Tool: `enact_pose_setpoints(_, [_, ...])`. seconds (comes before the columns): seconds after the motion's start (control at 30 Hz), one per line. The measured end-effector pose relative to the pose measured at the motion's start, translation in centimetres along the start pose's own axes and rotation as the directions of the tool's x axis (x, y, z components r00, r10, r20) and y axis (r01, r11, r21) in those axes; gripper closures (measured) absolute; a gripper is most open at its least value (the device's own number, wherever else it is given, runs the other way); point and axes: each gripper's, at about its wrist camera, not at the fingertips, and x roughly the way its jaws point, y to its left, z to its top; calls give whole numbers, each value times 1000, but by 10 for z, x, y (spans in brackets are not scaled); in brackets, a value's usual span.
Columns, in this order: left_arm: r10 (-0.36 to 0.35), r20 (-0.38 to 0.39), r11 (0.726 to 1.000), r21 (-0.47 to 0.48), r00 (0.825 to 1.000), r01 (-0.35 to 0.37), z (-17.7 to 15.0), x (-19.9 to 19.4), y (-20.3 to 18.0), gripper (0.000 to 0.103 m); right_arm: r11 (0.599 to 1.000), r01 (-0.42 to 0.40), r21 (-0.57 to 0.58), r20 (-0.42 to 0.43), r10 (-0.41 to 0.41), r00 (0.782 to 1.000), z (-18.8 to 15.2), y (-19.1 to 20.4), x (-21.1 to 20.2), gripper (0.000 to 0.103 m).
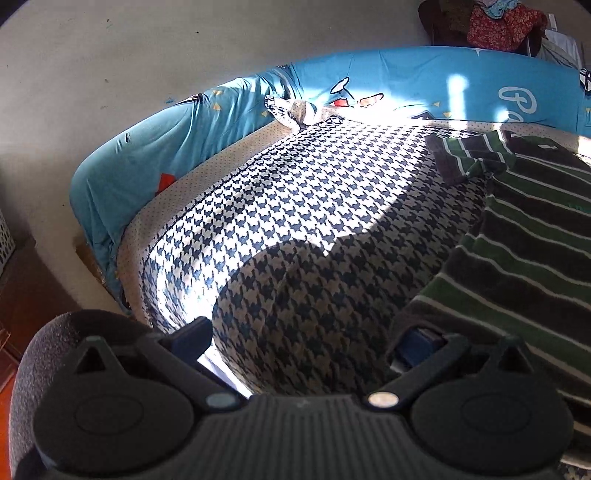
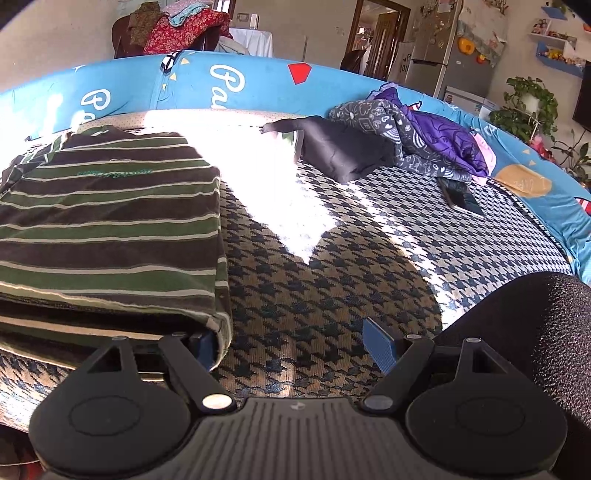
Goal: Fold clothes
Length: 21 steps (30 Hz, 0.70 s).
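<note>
I see my left gripper point(image 1: 306, 341) at the bottom of its view with its blue-padded fingers spread wide and nothing between them. Its right finger point(image 1: 417, 345) sits at the near corner of the striped shirt point(image 1: 524, 236), touching or just under the hem; I cannot tell which. My right gripper point(image 2: 291, 341) is spread as wide, also empty between the fingers. Its left finger point(image 2: 205, 347) is tucked against the shirt's near right corner, while the other finger point(image 2: 380, 345) stands over bare cover.

The shirt is a soft knit in brown, green and thin white stripes, lying flat in a rough rectangle with doubled edges. Small green lettering runs across its chest; I cannot read it. It lies on a houndstooth cover point(image 2: 332, 266), dark blue on cream, partly in hard sunlight.

Farther back on the right lie a phone point(image 2: 463, 201), a dark folded cloth point(image 2: 343, 147) and a crumpled purple and grey blanket point(image 2: 424, 136). A blue padded rim point(image 2: 258, 81) curves round the back, printed with white script beginning "Pa". Beyond it, red floral clothes point(image 2: 177, 26) are heaped on a chair.
</note>
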Motion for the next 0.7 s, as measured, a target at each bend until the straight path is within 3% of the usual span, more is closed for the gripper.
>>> enact_pose_setpoints(0.33, [-4, -127, 993, 113, 992, 19, -12, 7, -14, 0, 996, -51, -73, -112, 42, 993, -8, 11, 2, 20])
enact_pose_setpoints(0.43, [-4, -128, 991, 131, 992, 21, -15, 3, -15, 0, 994, -79, -82, -136, 68, 988, -10, 11, -1, 20])
enact_pose_setpoints(0.7, [-68, -79, 995, 61, 995, 73, -13, -17, -3, 0, 985, -155, -72, -152, 143, 978, -13, 6, -20, 20])
